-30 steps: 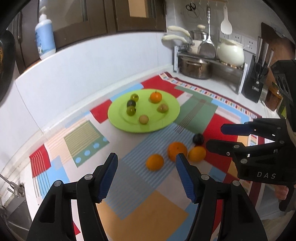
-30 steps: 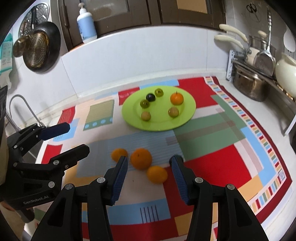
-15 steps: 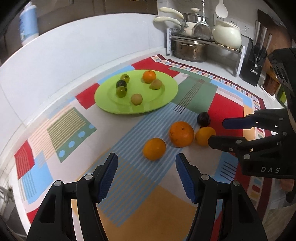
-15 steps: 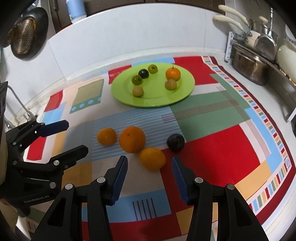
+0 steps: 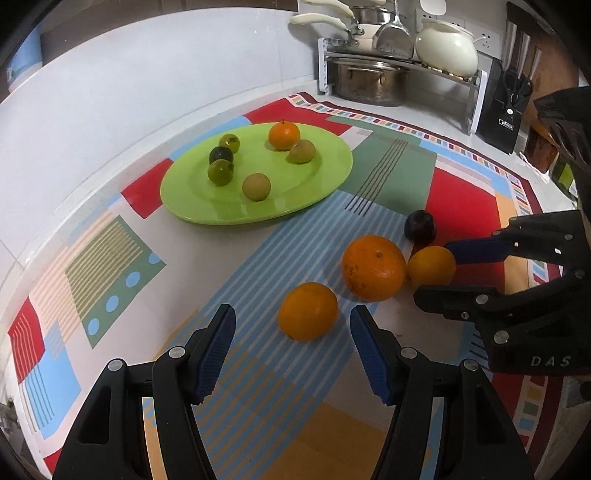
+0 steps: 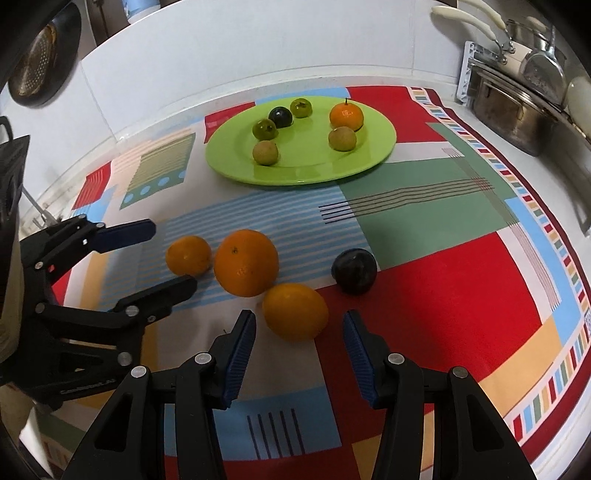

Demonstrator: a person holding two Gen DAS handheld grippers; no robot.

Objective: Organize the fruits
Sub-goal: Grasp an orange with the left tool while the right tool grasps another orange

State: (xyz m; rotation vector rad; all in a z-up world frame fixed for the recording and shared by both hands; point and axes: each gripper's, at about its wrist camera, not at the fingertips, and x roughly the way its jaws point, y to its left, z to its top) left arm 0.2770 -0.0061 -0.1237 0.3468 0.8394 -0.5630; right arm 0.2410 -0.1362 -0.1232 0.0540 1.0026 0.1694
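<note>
Approach step: 4 fruits lie off the green plate (image 6: 373, 162) on the counter mat. The left gripper (image 5: 293, 338), jaws apart, frames a small orange (image 5: 307, 311); the right gripper (image 6: 299, 341), jaws apart, frames a yellow-orange fruit (image 6: 295, 311). Next, judged: lower further, then close.

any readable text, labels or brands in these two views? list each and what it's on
"DAS": white letters on the black body of the right gripper, left wrist view.
Raised lettering on the body of the left gripper, right wrist view: too faint to read.
White label on the black knife block: too small to read.
Blue-and-white bottle at the top edge: print cut off, unreadable.
</note>
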